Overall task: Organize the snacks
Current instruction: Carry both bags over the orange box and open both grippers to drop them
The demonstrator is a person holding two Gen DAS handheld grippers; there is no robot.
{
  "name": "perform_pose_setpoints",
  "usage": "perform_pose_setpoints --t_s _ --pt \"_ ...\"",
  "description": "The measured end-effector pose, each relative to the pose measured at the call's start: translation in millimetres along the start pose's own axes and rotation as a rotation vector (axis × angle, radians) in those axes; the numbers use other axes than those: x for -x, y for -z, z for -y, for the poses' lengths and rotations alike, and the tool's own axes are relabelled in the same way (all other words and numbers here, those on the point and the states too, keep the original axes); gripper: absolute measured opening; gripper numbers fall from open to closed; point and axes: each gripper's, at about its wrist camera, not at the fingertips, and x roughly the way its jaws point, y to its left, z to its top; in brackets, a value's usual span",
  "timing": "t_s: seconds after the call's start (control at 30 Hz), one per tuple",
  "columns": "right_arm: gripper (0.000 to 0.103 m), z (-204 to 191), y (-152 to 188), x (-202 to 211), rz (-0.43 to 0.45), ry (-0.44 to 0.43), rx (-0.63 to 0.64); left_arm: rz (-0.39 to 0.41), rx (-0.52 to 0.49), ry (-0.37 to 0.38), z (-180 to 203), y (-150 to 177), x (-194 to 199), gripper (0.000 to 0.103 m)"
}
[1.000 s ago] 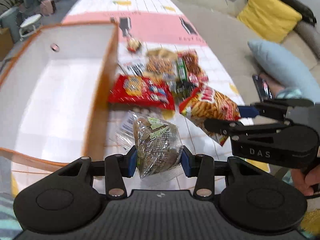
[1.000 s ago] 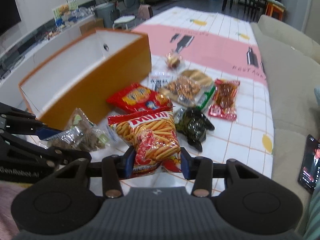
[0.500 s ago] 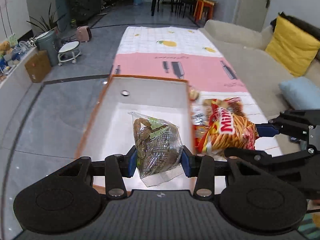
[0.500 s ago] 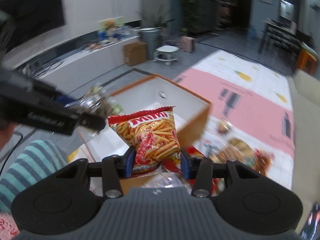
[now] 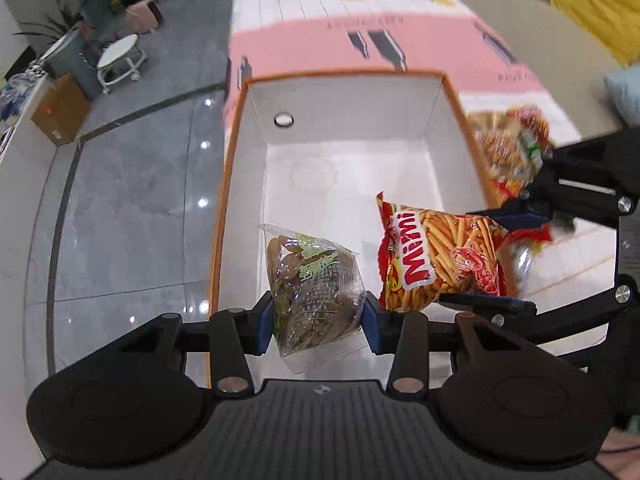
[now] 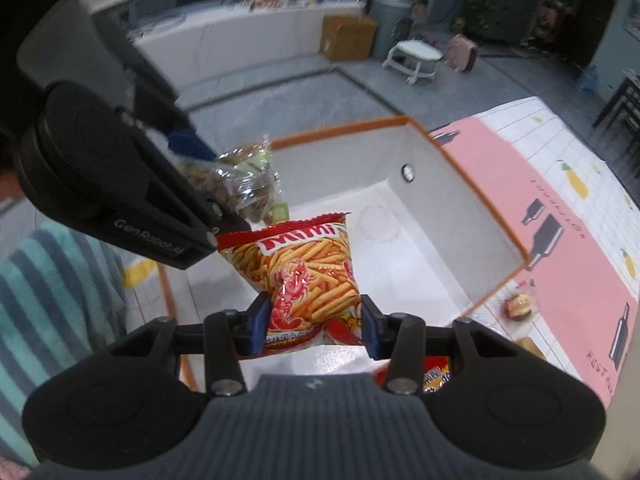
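Your right gripper (image 6: 314, 322) is pinching the red "Mimi" bag (image 6: 308, 276); your left gripper (image 5: 318, 318) is pinching a clear packet (image 5: 314, 294) over the orange-rimmed box (image 5: 352, 108).

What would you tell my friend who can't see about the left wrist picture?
The left gripper holds a clear snack bag over an empty white box with an orange rim. Beside it, the right gripper holds a red bag of shrimp sticks over the same box.

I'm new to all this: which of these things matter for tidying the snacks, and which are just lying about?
Part of the job:
- orange box
- clear packet in left hand-held gripper
- Mimi bag in right hand-held gripper
- loose snacks

Lying about:
- white stool
- cardboard carton
- yellow cushion
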Motion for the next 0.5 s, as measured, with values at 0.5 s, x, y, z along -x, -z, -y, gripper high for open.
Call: perform_pose_setpoints --t_s 0.5 --pt "0.044 -0.6 -9.9 -70.5 -0.191 -0.087 0.047 -0.167 -0.072 0.017 -3.2 2.5 -49.3 0.050"
